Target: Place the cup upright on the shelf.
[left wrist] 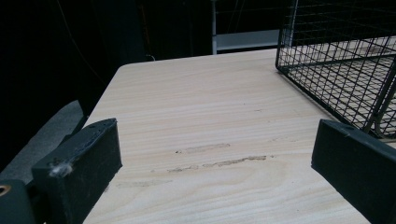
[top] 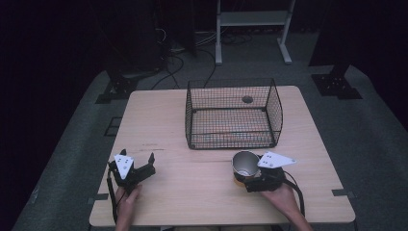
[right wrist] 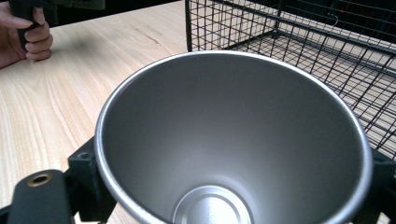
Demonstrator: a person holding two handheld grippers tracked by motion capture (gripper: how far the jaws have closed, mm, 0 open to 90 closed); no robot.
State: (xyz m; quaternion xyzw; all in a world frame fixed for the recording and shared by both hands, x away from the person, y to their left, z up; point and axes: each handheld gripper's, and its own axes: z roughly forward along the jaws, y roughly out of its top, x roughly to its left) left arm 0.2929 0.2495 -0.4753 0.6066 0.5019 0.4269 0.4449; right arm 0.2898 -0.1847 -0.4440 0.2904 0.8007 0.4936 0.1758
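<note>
Light wooden worktop (top: 192, 192) on grey floor (top: 375, 139); white metal frame (top: 252, 21) and black cables (top: 173, 67) beyond its far edge; dark surroundings.

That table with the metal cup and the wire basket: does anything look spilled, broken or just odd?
Nothing spilled or broken. The metal cup is empty and undented, held in the right gripper. The wire basket sits squarely. The only blemishes are faint scuff streaks on the table ahead of the open left gripper.

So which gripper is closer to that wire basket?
The right. The right gripper, holding the metal cup, sits just in front of the wire basket; the left gripper rests farther off, toward the table's left.
</note>
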